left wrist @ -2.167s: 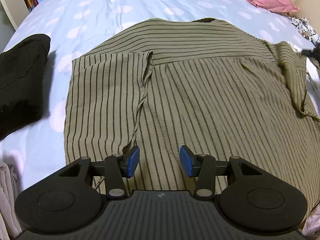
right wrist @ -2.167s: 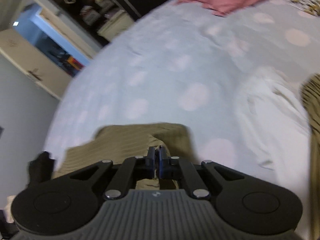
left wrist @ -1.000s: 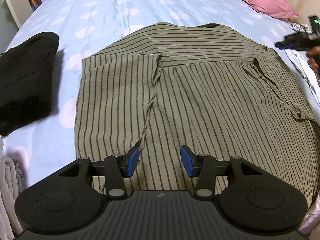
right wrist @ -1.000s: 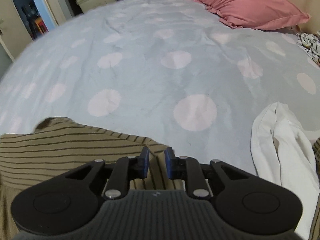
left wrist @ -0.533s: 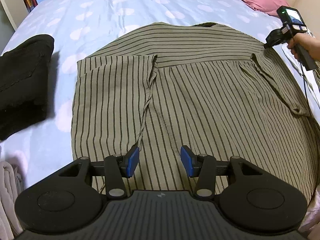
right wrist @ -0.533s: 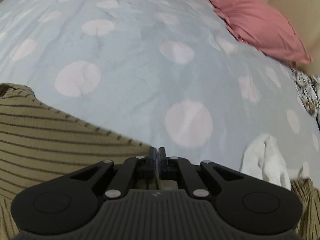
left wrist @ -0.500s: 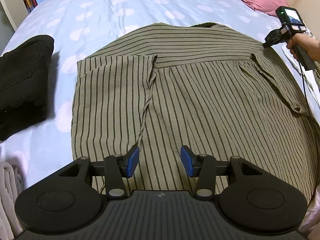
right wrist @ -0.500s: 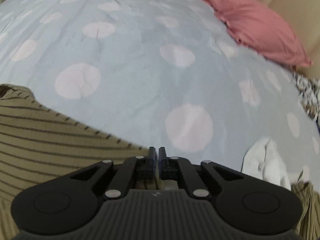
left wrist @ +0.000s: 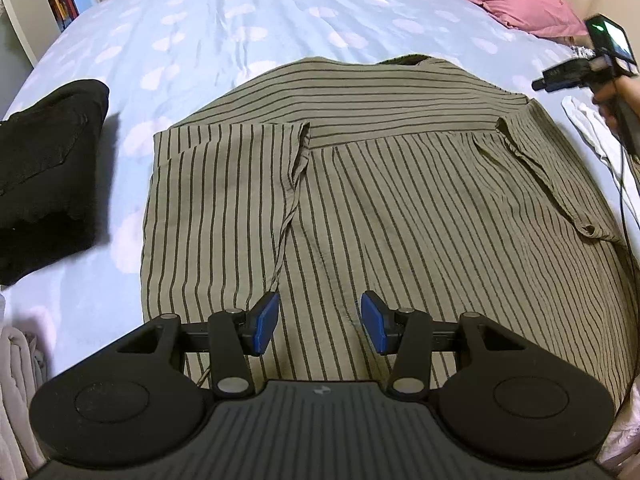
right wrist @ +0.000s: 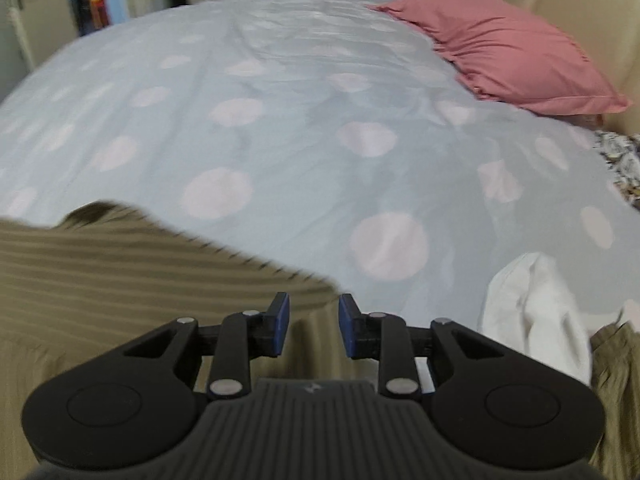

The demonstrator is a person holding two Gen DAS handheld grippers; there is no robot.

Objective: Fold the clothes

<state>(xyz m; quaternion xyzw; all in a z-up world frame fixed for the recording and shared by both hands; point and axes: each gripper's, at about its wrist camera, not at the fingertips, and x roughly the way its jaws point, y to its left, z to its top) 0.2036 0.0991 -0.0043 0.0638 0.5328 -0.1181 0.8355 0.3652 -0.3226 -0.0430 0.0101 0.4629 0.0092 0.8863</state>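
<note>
The left gripper [left wrist: 320, 326] hangs over the near part of the olive striped shirt [left wrist: 400, 208], which lies spread flat on the spotted bedsheet [left wrist: 248, 24]; its blue pads stand apart with only flat cloth below them, nothing pinched. One sleeve is folded inward on the left side of the shirt, its edge running up from just beyond the left pad. The right gripper [right wrist: 312, 326] sits above the shirt's far right shoulder edge, jaws opening, with cloth beneath the gap but no pad pressing on it. A white garment [right wrist: 536, 312] lies just to its right. Black folded clothing [left wrist: 44, 168] rests left of the shirt. Farthest off lies a pink pillow [right wrist: 508, 52].
</note>
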